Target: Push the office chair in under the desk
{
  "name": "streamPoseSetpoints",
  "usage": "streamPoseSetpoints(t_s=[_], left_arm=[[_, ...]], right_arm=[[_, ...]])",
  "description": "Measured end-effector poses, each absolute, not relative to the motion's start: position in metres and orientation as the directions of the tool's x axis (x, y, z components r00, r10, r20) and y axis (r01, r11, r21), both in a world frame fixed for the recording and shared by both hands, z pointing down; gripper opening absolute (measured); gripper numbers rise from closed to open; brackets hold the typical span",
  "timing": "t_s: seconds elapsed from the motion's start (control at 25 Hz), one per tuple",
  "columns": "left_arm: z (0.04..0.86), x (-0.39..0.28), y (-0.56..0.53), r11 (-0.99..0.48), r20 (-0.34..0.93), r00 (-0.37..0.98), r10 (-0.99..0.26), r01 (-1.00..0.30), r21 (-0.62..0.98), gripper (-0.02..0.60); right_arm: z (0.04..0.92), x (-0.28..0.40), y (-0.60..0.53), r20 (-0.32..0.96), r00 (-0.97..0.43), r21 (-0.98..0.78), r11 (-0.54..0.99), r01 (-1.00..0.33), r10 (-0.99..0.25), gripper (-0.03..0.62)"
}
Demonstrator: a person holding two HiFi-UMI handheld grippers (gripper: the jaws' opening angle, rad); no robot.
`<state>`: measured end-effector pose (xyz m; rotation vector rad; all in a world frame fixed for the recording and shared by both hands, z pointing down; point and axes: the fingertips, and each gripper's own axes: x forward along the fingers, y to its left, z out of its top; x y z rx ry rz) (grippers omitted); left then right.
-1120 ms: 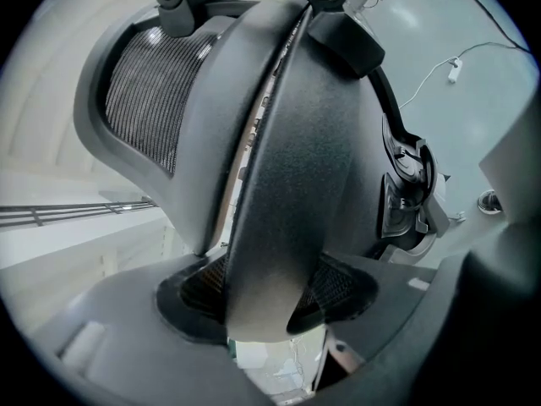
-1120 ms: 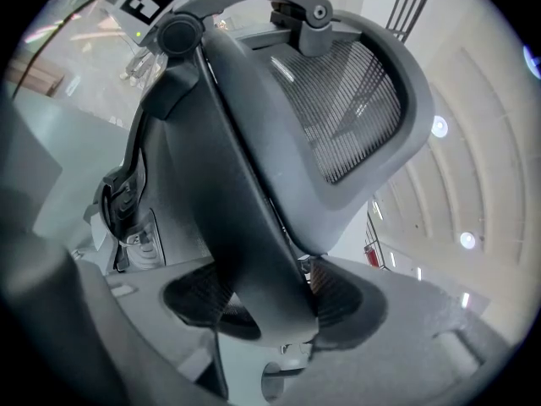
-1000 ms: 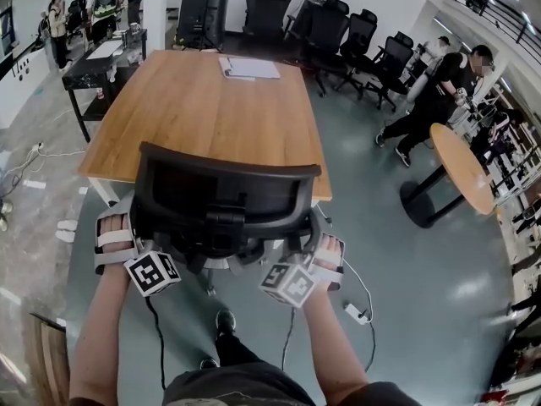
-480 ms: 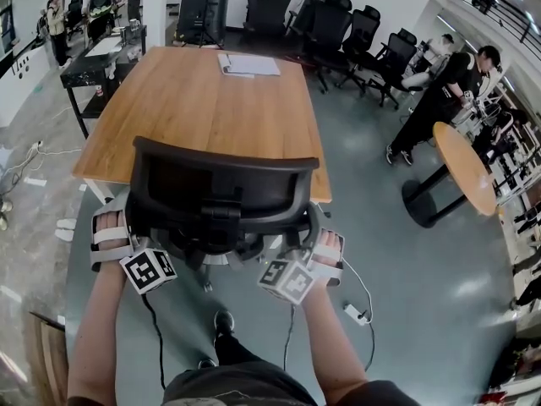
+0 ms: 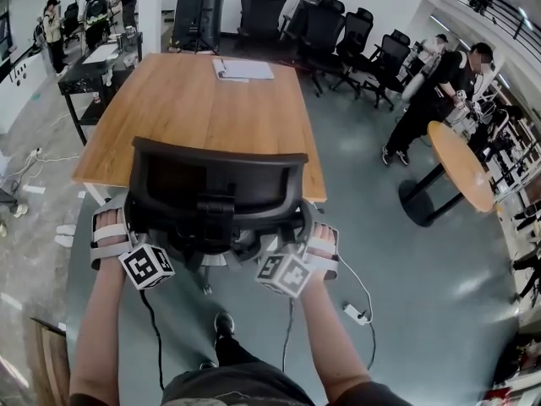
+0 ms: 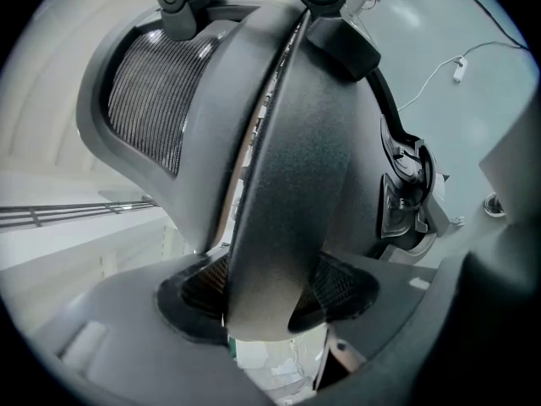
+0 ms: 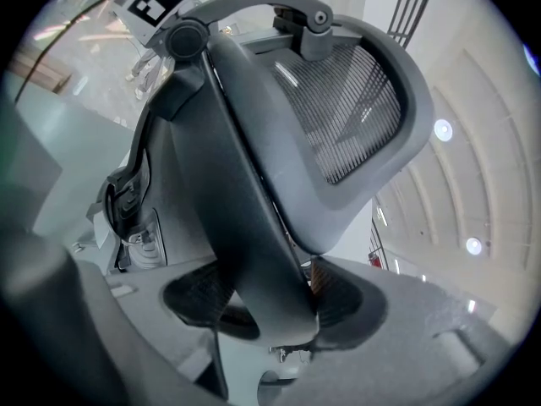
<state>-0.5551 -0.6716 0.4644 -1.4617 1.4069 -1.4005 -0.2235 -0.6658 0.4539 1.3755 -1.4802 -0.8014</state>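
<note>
The black mesh-backed office chair (image 5: 215,184) stands at the near short edge of the rectangular wooden worktop (image 5: 203,108), its backrest rising in front of that edge; the head view does not show how far the seat reaches underneath. That view alone takes in the room: a stack of white papers (image 5: 243,68) by the worktop's far edge, a row of black chairs (image 5: 338,28) beyond the far right corner, a round wooden table (image 5: 461,163) well off to the right, and a white power strip (image 5: 353,313) on the grey floor. It hides the grip itself, which only the gripper views show. The left gripper (image 5: 125,218) is at the backrest's left side; its fingers (image 6: 199,286) have the dark frame rail between them and are clamped on it, though they have just been opening slightly. The right gripper (image 5: 306,227) is at the right side, its fingers (image 7: 347,299) clenched on the matching rail. The right gripper view also shows the mesh panel and the left gripper's marker cube across the chair.
</note>
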Motion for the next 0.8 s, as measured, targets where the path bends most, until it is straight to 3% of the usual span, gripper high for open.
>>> streamPoseSetpoints(t_s=[0.8], left_arm=[[0.463,-0.556,-0.704,-0.195,0.235,-0.144,-0.961,-0.245,-0.95,0.305]], right_arm=[[0.453,-0.224,-0.691,0.168,0.076,0.92,0.128,-0.37,-0.983,0.256]])
